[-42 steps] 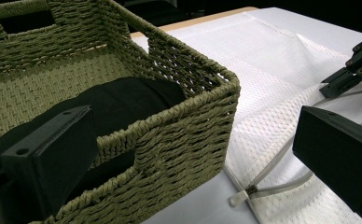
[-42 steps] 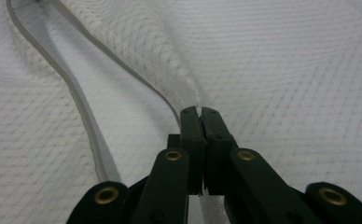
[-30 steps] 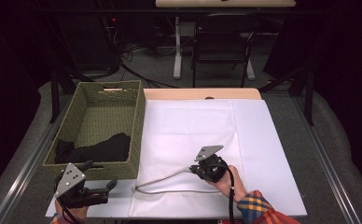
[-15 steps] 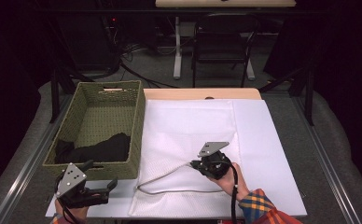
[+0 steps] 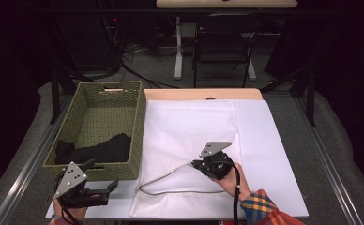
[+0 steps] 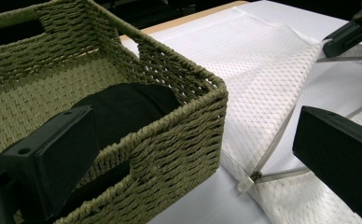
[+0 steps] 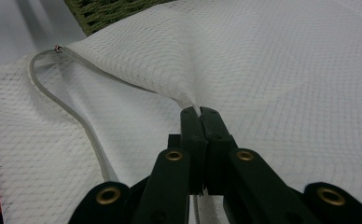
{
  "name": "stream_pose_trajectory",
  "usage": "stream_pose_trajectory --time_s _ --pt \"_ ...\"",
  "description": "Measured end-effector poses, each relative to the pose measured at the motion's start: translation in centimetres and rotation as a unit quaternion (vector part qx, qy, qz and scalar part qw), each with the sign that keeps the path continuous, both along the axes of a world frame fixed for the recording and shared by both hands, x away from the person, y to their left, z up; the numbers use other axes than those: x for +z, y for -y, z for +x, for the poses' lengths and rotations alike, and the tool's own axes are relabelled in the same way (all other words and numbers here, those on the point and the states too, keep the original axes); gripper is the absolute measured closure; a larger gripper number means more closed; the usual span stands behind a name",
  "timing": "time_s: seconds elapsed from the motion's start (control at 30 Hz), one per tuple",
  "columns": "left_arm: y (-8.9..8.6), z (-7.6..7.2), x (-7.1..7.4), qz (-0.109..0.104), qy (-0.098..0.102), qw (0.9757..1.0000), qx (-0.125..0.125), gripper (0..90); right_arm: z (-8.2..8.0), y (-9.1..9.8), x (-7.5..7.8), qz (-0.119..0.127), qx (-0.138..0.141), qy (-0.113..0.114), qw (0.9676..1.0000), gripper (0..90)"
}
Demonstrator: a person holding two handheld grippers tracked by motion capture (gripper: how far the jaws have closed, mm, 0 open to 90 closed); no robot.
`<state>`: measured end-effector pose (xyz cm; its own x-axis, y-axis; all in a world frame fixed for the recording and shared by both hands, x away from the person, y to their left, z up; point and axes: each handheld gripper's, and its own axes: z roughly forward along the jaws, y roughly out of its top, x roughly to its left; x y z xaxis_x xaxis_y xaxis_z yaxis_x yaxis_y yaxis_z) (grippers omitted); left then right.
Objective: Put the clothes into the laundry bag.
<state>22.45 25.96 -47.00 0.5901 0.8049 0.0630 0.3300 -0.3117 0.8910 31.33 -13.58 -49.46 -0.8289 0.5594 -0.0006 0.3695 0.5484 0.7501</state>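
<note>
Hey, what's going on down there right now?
Right gripper shut on mesh bag, lifting its zipper edge. Left gripper open beside basket. Nothing blocking.

Light falls from overhead onto the white tabletop (image 5: 274,140), which glows bright and nearly washed out toward its far edge, while the room behind sinks into black. The wicker basket (image 5: 100,117) holds deep shadow at its near end. In the left gripper view the near black jaws are soft and out of focus; in the right gripper view the mesh bag (image 7: 281,60) blurs toward the top edge.
</note>
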Motion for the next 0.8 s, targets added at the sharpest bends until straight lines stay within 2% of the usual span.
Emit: stream_pose_trajectory --time_s 0.17,0.33,0.8 --pt "-0.1 0.5 0.4 0.011 -0.021 0.9996 -0.015 0.0 0.0 0.1 -0.1 0.002 -0.001 -0.003 1.0000 89.5" --pt "-0.2 1.3 0.9 0.025 -0.042 0.9981 -0.036 0.0 0.0 0.1 0.0 -0.002 0.000 0.000 1.0000 89.5" --pt "-0.5 3.5 2.8 0.068 -0.080 0.9915 -0.077 0.0 0.0 0.2 -0.1 -0.002 -0.001 0.003 1.0000 89.5"
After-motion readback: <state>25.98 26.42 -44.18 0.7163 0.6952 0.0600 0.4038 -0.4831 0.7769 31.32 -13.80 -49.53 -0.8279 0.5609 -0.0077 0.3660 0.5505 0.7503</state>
